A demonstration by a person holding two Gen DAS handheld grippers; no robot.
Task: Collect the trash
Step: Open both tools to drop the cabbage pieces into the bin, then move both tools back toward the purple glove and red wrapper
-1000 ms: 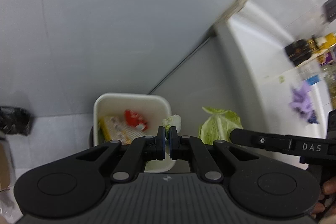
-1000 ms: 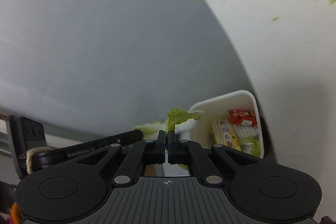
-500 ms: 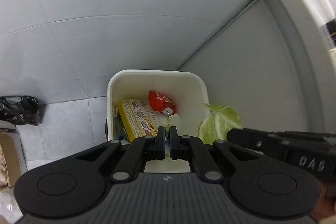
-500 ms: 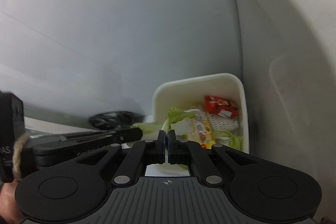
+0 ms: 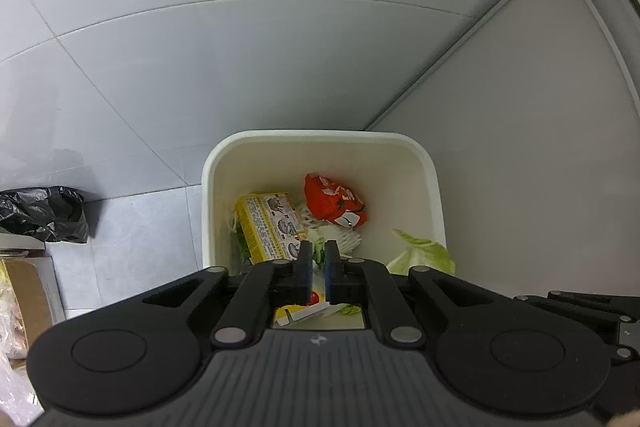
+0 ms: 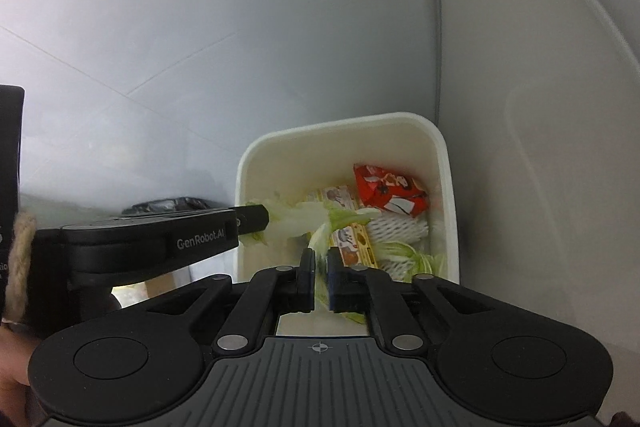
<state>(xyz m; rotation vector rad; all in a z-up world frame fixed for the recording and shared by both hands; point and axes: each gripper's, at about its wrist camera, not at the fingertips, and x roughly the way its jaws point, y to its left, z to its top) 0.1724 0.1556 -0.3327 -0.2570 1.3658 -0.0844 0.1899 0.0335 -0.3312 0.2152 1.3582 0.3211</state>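
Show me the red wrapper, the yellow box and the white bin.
red wrapper (image 5: 334,201), left wrist view, middle of its face
yellow box (image 5: 269,225), left wrist view, printed top
white bin (image 5: 320,138), left wrist view, far rim

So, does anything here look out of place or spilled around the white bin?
Nothing stands out. The white plastic bin stands upright with the red wrapper, yellow carton and cabbage leaves inside; no spill shows on the grey tiled floor.

You've got a grey tiled floor (image 5: 132,227) here. White bin (image 5: 320,147) sits on it by the wall; black bag (image 5: 44,213) and cardboard box (image 5: 28,291) off left
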